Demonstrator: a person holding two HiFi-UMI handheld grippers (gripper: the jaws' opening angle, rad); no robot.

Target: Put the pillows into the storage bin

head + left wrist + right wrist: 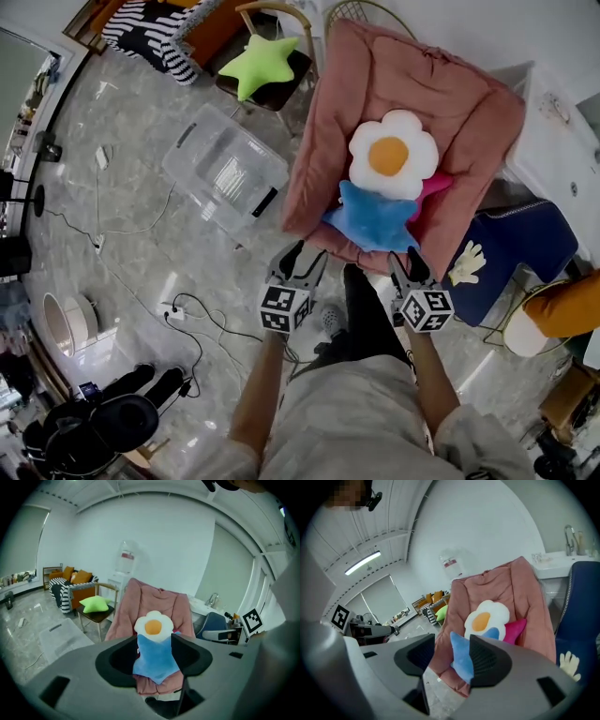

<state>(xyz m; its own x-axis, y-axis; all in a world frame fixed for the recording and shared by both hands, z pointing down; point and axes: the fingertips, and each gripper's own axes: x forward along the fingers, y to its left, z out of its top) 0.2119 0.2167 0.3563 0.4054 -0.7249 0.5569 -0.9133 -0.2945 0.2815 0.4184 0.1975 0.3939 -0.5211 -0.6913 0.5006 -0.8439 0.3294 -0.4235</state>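
Hovering side by side at the near edge of the pink chair, the left gripper and right gripper both have their jaws partly apart with nothing held. The blue star pillow lies straight ahead of them, just beyond the tips, at the front of the seat. Its widest spread runs left to right, and one point hangs toward the grippers. It sits between the two tools, slightly nearer the right one.

The flower pillow rests on its far side, overlapping it, and a magenta pillow pokes out to the right behind both. Lifting the blue one will probably disturb the flower.

The storage bin stands on the floor to the left of the chair, nearer the left gripper. No lid shows on it, though its clear plastic makes that hard to judge.

A green star pillow waits on a wooden chair farther off. Cables trail over the floor near left, and a navy chair crowds the right.
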